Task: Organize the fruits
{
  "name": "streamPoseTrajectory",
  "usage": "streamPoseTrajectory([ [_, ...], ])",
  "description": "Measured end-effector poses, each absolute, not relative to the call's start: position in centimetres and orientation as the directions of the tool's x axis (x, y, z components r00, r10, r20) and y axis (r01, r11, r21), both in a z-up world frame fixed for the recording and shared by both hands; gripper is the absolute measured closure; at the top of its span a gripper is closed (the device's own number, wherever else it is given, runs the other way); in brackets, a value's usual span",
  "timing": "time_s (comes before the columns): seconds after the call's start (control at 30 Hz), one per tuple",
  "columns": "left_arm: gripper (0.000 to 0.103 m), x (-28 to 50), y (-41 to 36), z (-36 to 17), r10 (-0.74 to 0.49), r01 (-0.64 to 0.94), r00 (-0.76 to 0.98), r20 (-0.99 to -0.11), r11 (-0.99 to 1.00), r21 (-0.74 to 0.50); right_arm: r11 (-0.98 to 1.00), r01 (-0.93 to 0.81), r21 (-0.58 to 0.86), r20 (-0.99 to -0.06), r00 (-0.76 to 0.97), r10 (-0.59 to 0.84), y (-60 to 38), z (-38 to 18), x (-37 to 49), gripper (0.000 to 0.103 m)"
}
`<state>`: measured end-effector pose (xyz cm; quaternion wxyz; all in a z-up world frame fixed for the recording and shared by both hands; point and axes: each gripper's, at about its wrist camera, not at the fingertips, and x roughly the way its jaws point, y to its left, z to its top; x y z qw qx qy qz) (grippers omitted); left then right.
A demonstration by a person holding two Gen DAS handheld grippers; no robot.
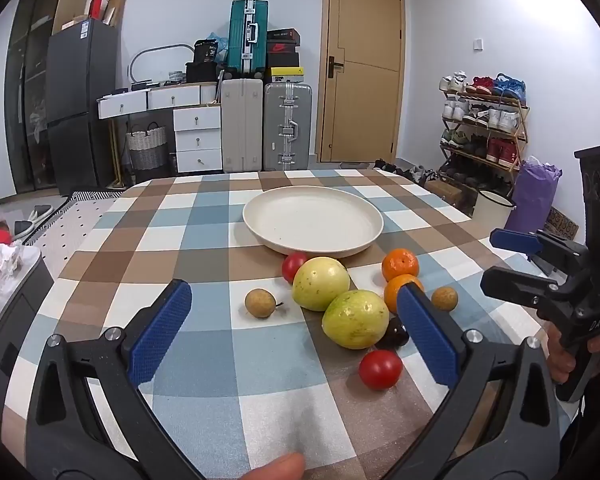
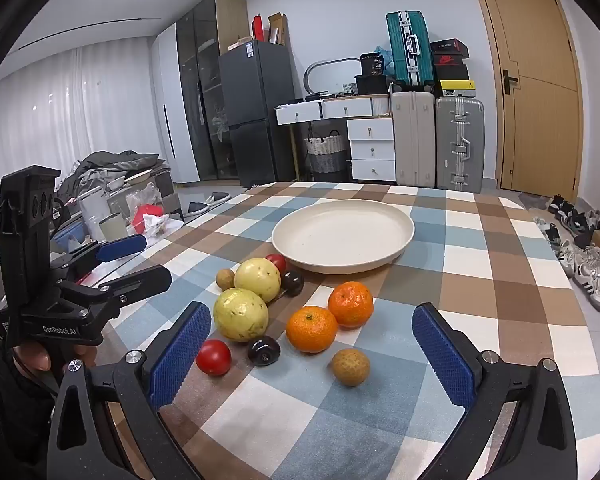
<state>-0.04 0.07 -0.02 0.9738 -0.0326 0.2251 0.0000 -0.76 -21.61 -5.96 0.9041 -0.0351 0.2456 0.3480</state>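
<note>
A cream plate rests empty on the checked tablecloth. In front of it lies a cluster of fruit: two yellow-green guavas, two oranges, two red tomatoes, two brown longans and two dark plums. My left gripper hovers open just short of the fruit on its left side. My right gripper is open too, on the right side. Neither touches any fruit.
The table's right edge drops to a floor strewn with shoes. A low side table with bags and cups stands to the left. Suitcases, drawers, a dark fridge and a door line the back wall.
</note>
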Motion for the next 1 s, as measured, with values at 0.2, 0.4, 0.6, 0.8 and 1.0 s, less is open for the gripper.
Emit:
streamPoseTrajectory([
  [0.2,0.0,0.18,-0.18,0.04,-0.015,-0.008,0.898,-0.439,0.999,-0.05,0.756,-0.646,0.107,-0.47,0.637,0.611,-21.59,-5.96,-0.75,0.0],
  [0.4,0.0,0.09,-0.31,0.04,-0.01,-0.007,0.899,-0.438,0.999,-0.038,0.756,-0.646,0.108,-0.47,0.637,0.611,-21.6,-5.95,-0.77,0.0],
  [0.6,0.0,0.06,-0.27,0.05,-0.01,-0.008,0.899,-0.437,0.999,-0.039,0.756,-0.646,0.107,-0.471,0.637,0.611,-21.55,-5.98,-0.76,0.0],
  [0.8,0.0,0.04,-0.28,0.04,-0.009,-0.008,0.899,-0.437,0.999,-0.037,0.756,-0.646,0.106,-0.471,0.637,0.61,-21.53,-5.98,-0.77,0.0],
  [1.0,0.0,0.04,-0.28,0.04,-0.011,-0.006,0.899,-0.437,0.999,-0.037,0.756,-0.646,0.106,-0.471,0.637,0.61,-21.54,-5.98,-0.77,0.0],
])
